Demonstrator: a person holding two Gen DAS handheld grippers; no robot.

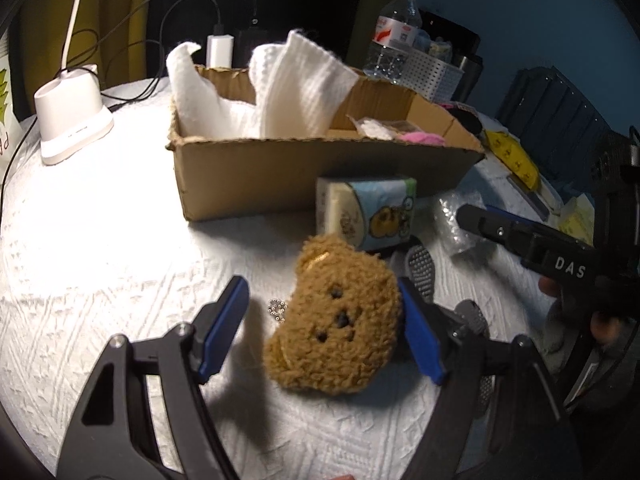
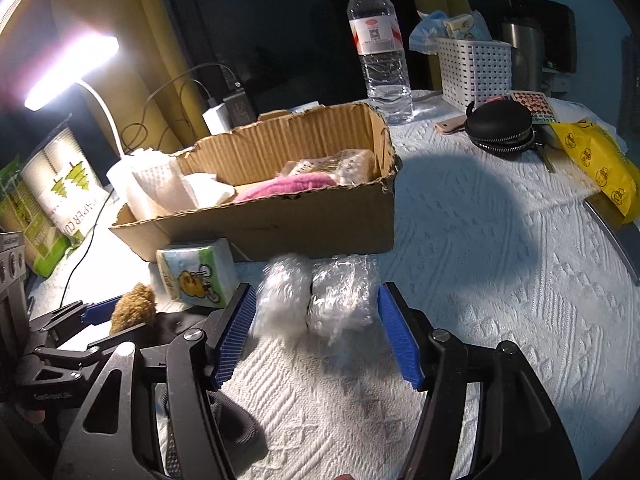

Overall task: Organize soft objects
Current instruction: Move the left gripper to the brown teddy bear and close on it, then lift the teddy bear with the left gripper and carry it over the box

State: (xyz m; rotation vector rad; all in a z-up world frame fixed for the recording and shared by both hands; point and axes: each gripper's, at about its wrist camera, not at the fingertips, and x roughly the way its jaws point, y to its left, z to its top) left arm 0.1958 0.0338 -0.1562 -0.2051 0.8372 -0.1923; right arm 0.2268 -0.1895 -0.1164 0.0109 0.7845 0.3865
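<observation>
While both tongs are tilting down over the white textured cloth [image 2: 500,280], the left gripper [image 1: 322,330] is standing wide around a brown fuzzy plush bear head [image 1: 338,316], its right blue pad at the fur, the left pad apart. The right gripper [image 2: 318,330] is standing wide around a clear crinkled plastic-wrapped bundle [image 2: 320,294], not pressing it. Beyond both is sitting the torn brown cardboard box [image 2: 280,216].
</observation>
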